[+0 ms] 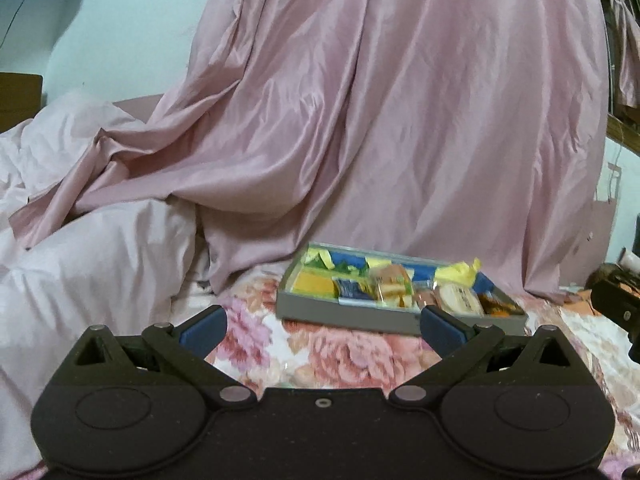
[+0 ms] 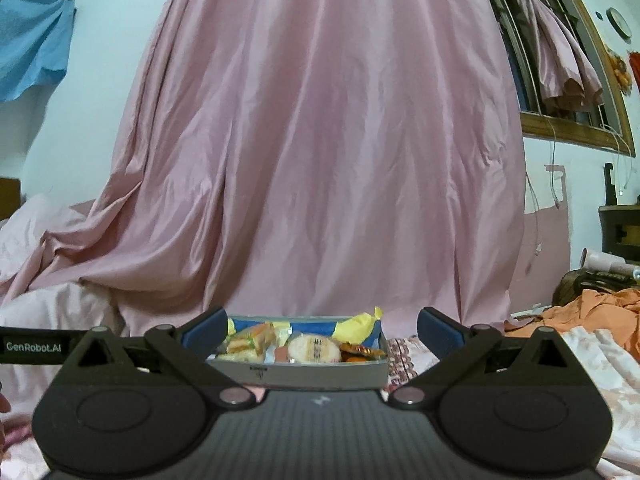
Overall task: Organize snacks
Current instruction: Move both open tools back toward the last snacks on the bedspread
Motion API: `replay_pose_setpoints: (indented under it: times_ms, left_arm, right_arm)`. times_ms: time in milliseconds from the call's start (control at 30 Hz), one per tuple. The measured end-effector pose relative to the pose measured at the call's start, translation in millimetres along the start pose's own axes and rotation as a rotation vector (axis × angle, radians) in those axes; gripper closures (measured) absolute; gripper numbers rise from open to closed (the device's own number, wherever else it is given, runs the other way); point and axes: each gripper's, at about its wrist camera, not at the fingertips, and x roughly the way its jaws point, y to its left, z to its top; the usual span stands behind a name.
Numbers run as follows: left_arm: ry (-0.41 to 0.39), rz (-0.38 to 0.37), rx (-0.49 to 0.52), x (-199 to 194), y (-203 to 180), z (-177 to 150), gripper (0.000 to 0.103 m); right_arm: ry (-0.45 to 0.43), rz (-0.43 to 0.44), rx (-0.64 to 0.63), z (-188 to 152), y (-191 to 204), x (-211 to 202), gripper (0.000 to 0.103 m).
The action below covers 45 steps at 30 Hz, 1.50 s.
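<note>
A shallow grey rectangular cardboard box (image 1: 400, 316) is seen resting on a floral pink-and-white bedsheet (image 1: 340, 348), packed with wrapped snacks: a yellow packet (image 1: 314, 284), a round pale rice cracker in clear wrap (image 1: 460, 300) and a crumpled yellow wrapper (image 1: 460, 270) at the far rim. In the left wrist view the box is placed ahead and to the right, and the left gripper (image 1: 323, 322) is held over bare sheet with its blue-padded jaws spread wide and nothing between them. In the right wrist view the box (image 2: 300, 374) is met end-on and centred, framed between the wide-spread, empty jaws of the right gripper (image 2: 322, 326); the rice cracker (image 2: 314, 349) is shown near the front. Only the left view takes in the rumpled pale pink duvet (image 1: 92, 248) fully, while only the right view reveals an orange cloth (image 2: 588, 312) and a wood-framed barred window (image 2: 560, 80). A hanging pink satin curtain (image 2: 320, 140) is seen behind the box in both.
</note>
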Motion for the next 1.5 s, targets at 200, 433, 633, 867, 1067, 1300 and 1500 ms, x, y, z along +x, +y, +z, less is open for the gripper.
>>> replay_pose_setpoints:
  times_ms: [200,433,633,867,1067,1300,1500]
  left_arm:
    - [0.028,-0.026,0.017,-17.0,4.5,-20.3,0.001]
    - [0.08,-0.048,0.039,-29.9,13.7,-47.1,0.001]
    - [0.135,-0.054,0.054,-34.2,24.4,-68.1,0.001]
    - [0.229,-0.055,0.072,-22.8,32.0,-89.9,0.001]
    - [0.269,-0.049,0.03,-7.3,38.8,-98.8,0.001]
    - [0.304,-0.069,0.066,11.9,35.0,-104.6,0.001]
    - [0.327,-0.084,0.104,28.9,38.0,-104.0,0.001]
  right_arm:
    - [0.077,-0.01,-0.031,-16.8,0.2,-20.7,0.0]
    - [0.167,-0.009,-0.054,-35.3,3.5,-38.8,0.0]
    - [0.26,0.0,-0.083,-49.2,9.5,-41.8,0.0]
    - [0.37,0.02,-0.159,-63.6,25.0,-29.5,0.0]
    - [0.431,0.016,-0.191,-74.7,32.0,-17.5,0.0]
    - [0.495,0.022,-0.191,-82.4,36.4,-2.2,0.0]
    - [0.543,0.051,-0.192,-88.8,42.4,11.7,0.0]
